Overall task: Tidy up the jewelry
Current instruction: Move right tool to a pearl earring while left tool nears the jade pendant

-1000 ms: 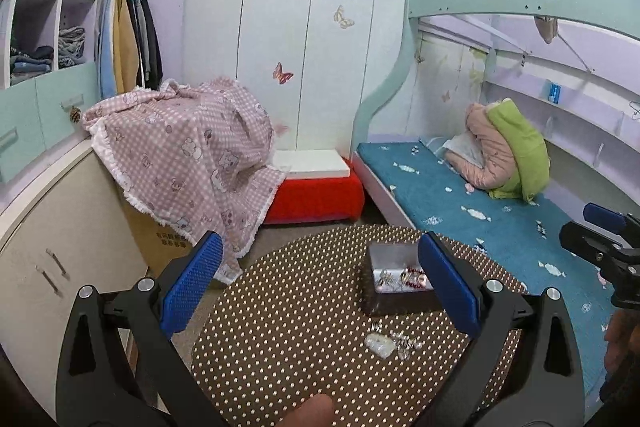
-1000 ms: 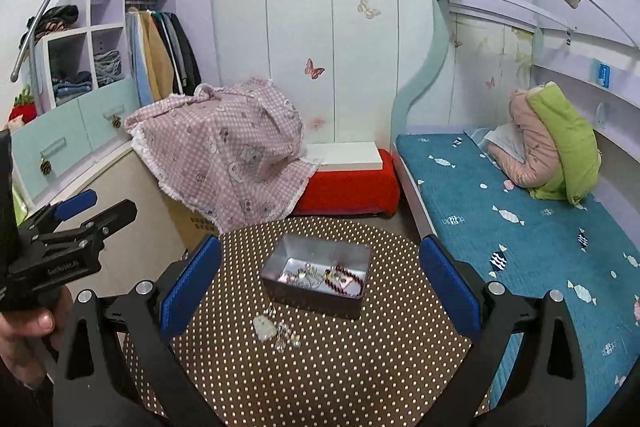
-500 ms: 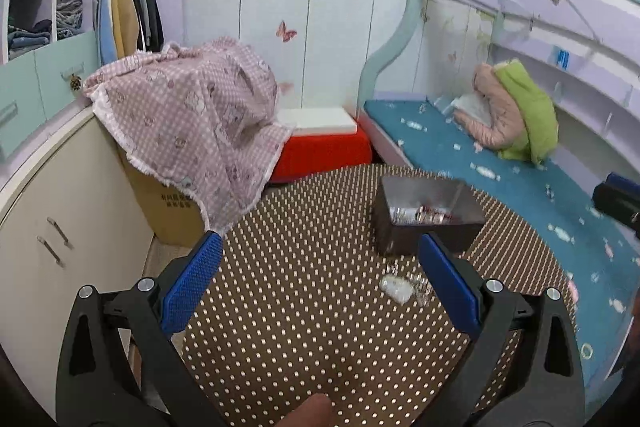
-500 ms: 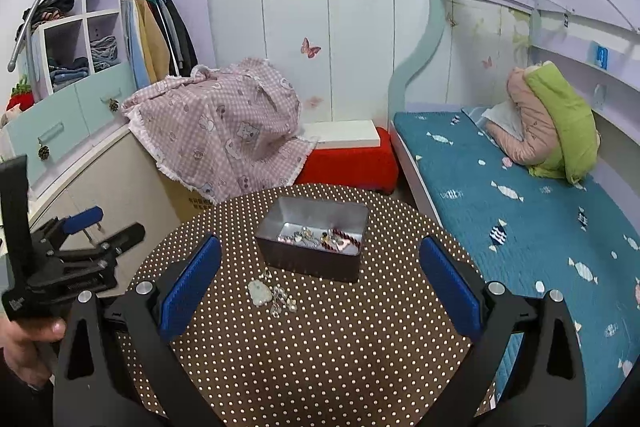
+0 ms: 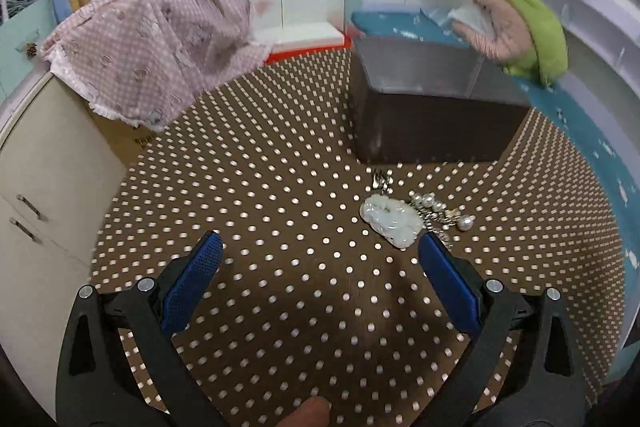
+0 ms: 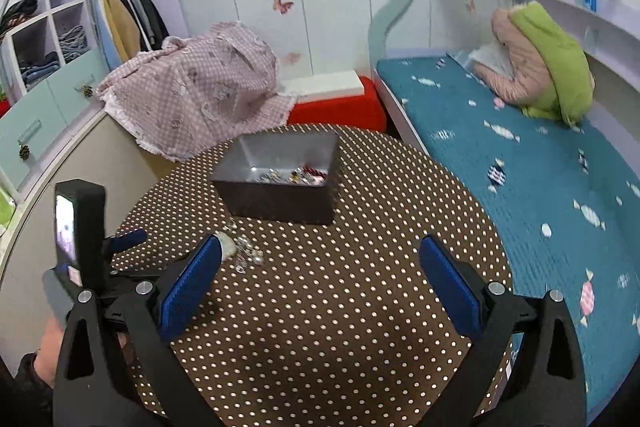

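A dark metal tin [image 6: 280, 183] holding several pieces of jewelry stands on the round brown dotted table [image 6: 340, 307]. It shows in the left wrist view [image 5: 424, 115] too. In front of it lie a pale jade pendant [image 5: 392, 221] and a pile of pearl and silver pieces [image 5: 440, 211], also in the right wrist view [image 6: 244, 251]. My left gripper [image 5: 320, 263] is open and empty, low over the table, just short of the pendant. My right gripper [image 6: 320, 267] is open and empty, higher, near the table's front.
A pink checked cloth [image 6: 192, 95] covers a box behind the table. A red stool [image 6: 340, 107] stands behind. A blue bed [image 6: 540, 167] with a green and pink bundle runs along the right. Cupboards and shelves stand on the left.
My left gripper has dropped and moved forward toward the pendant and loose jewelry. My right gripper has come lower and closer to the table. Both stay open.
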### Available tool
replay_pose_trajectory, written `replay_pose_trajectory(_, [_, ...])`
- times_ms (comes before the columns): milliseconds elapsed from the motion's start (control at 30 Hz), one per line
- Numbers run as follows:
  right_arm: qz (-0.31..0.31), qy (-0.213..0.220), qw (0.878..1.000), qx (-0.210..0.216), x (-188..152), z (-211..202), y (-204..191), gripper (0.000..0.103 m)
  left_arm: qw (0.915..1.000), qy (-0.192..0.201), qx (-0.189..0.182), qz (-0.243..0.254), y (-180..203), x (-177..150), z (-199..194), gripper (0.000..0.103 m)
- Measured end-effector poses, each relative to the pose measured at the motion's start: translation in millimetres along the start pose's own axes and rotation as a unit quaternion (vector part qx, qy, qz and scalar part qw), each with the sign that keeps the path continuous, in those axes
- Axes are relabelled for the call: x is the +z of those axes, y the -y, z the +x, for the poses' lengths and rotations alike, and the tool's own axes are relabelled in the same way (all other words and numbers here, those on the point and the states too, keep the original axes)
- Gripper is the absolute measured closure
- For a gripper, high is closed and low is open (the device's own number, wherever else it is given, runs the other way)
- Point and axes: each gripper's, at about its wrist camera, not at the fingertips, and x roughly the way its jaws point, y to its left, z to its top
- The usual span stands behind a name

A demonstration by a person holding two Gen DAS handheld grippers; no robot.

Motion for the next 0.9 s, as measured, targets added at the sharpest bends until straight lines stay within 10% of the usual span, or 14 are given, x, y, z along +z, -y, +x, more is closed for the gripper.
replay_pose_trajectory(800, [-0.039, -0.089, 0.995, 0.035, -21.6, 75.9, -14.7, 0.008, 0.9996, -0.028, 0.001, 0.009, -26.7, 37.4, 60.5, 0.005])
replay_pose_trajectory(900, [-0.062, -0.096, 0.992, 0.047, -23.6, 91.2, -26.5, 0.02, 0.9995, -0.027, -0.012, 0.014, -21.0, 34.7, 57.2, 0.006])
